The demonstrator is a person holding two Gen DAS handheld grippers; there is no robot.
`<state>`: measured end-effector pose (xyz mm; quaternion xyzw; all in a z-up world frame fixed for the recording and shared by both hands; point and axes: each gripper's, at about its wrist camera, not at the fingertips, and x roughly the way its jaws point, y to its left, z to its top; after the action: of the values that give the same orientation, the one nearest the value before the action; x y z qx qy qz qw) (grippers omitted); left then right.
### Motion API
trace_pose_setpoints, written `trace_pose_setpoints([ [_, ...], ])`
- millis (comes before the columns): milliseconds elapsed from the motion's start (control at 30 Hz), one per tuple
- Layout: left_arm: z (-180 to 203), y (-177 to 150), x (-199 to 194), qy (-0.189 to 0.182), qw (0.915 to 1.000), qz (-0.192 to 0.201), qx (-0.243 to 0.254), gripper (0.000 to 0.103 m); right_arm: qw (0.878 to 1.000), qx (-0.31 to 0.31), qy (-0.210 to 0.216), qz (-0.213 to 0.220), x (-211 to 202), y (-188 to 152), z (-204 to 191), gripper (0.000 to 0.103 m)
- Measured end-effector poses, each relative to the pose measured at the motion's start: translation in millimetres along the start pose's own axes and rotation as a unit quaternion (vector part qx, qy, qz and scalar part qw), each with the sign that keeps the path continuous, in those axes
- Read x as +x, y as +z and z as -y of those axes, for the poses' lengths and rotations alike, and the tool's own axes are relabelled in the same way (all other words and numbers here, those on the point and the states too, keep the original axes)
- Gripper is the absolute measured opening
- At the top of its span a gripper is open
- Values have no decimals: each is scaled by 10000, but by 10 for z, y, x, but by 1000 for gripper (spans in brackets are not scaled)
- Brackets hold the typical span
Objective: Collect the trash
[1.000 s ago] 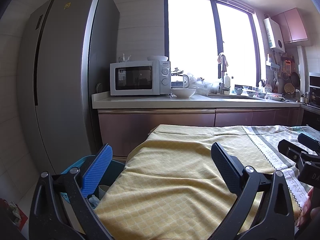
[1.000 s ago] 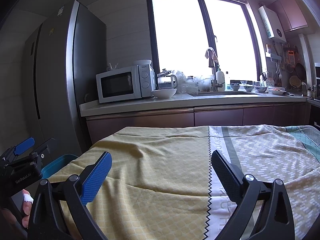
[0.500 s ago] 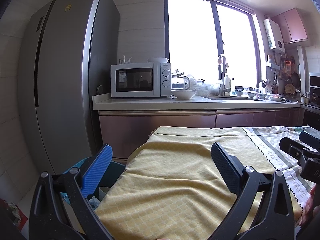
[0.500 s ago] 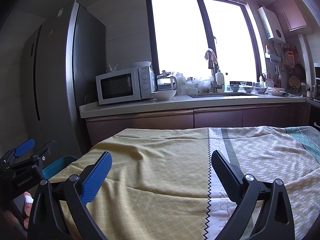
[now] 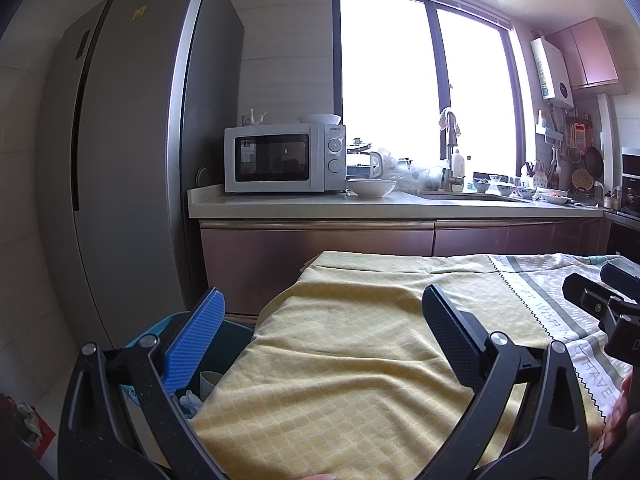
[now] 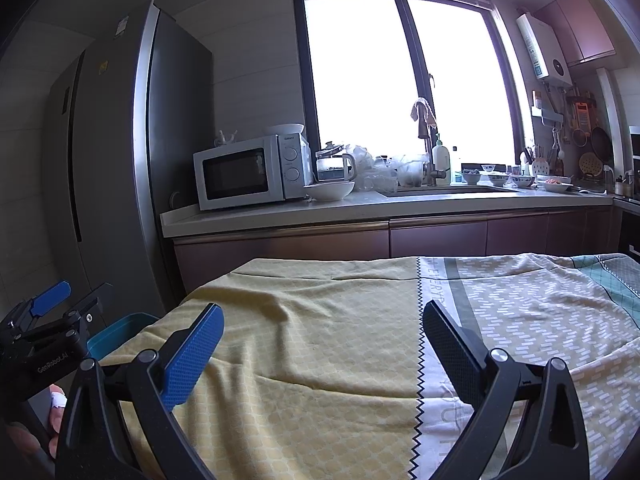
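A: State the condition of each gripper.

B: The left gripper (image 5: pixel 324 312) has its jaws spread wide and holds nothing. The right gripper (image 6: pixel 322 328) is likewise spread wide and unloaded. Both hover above the cloth-covered table (image 6: pixel 320 360).

A: Location of the trash?

B: A blue bin (image 5: pixel 236 340) stands on the floor, just beside the table's left edge, in front of the refrigerator (image 5: pixel 132 160). Inside it, a pale cup (image 5: pixel 210 382) and crumpled material (image 5: pixel 191 402) are visible. The yellow cloth carries no loose items.
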<state>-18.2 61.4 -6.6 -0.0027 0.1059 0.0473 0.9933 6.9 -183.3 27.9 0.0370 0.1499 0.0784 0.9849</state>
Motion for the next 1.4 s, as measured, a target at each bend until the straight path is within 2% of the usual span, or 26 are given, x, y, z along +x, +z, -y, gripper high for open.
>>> trace_pose_setpoints([
  [1400,-19,-28,71,32,9999,-101,68,97,10000,44,-23,-18,8,-12,43,96],
])
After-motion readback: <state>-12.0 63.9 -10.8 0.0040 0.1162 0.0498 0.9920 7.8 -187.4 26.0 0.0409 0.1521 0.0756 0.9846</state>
